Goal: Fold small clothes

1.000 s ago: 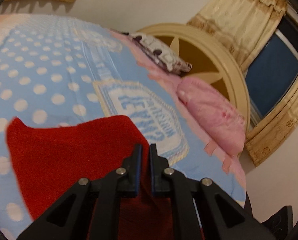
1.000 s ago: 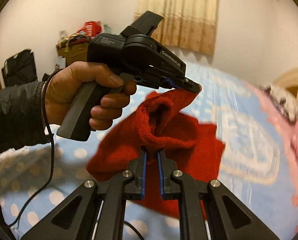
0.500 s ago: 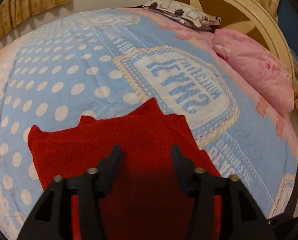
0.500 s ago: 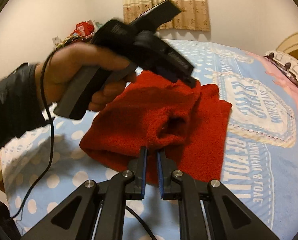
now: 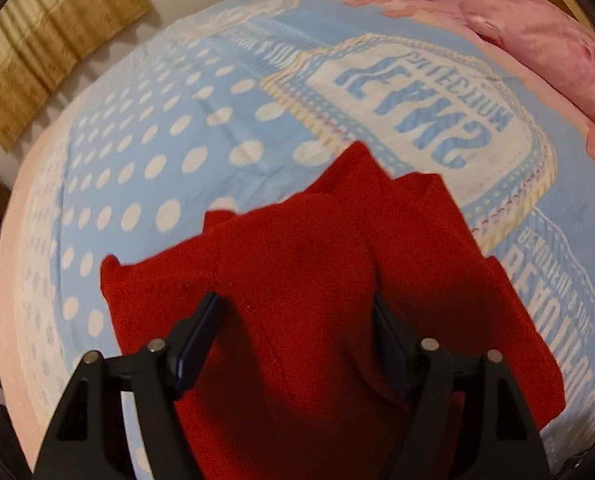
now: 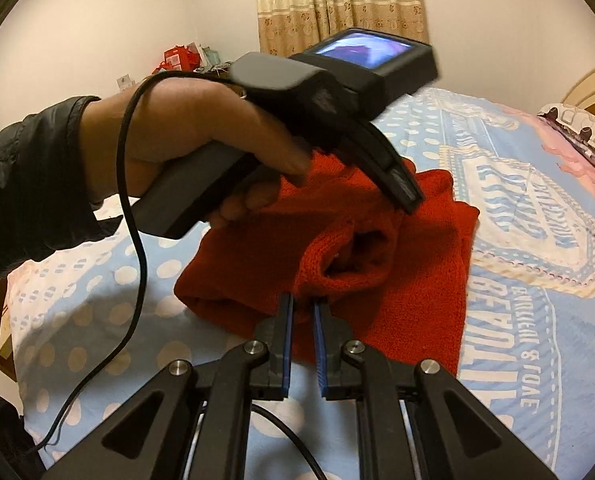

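Left wrist view: red sweater [image 5: 317,300] lies bunched on the bed [image 5: 157,160], straight below the left gripper [image 5: 297,336].
Left fingers: wide apart, they have just been opening; sweater lies beneath and between them, not pinched.
Bed print: big mirrored letters in a stitched badge, too warped to read surely.
Right wrist view: right gripper [image 6: 302,312] has its fingers narrow, nipping the sweater's near knit edge beside an open cuff or neck hole.
Left hand [image 6: 185,136]: holds its gripper tilted down over the far side of the sweater.
Bed writing here: "& LOVE" seems legible, upside down; the rest unclear.
Doing it well: I'd lay the pinched edge flat, square the layers, smooth lumps before letting go.
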